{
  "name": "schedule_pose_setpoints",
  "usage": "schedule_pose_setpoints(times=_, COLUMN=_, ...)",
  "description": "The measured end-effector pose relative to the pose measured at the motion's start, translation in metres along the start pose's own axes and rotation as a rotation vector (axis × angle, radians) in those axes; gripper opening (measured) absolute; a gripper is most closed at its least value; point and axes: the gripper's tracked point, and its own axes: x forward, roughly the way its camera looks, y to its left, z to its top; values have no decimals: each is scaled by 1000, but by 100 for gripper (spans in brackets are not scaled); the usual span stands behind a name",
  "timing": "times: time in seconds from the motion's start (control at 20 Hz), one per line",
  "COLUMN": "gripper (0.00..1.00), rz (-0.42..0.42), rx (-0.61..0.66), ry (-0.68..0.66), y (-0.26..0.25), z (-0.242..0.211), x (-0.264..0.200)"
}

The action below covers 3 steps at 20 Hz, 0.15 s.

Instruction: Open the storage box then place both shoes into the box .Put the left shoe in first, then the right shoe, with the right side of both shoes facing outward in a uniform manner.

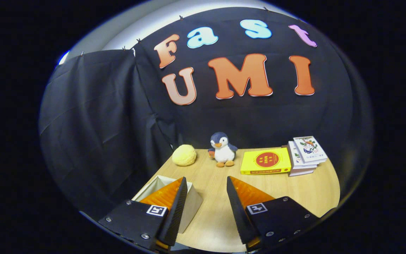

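Note:
My gripper (206,183) is held above the wooden table (305,197) with its fingers spread apart and nothing between them. A pale, open-topped storage box (194,203) sits on the table under and just behind the left finger (178,201), which covers most of it. Its far corner and right wall show. The right finger (236,204) hangs over bare wood.
Along the back of the table stand a yellow round plush (184,155), a penguin plush (222,150), a flat yellow book (265,161) and a stack of books (307,155). Black cloth closes the booth behind and at the left.

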Motion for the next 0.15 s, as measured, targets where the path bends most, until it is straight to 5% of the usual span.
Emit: schedule_pose_setpoints(times=0.15, gripper=82, rz=-38, rx=-57, ry=-96, y=-26, z=24, x=-22)
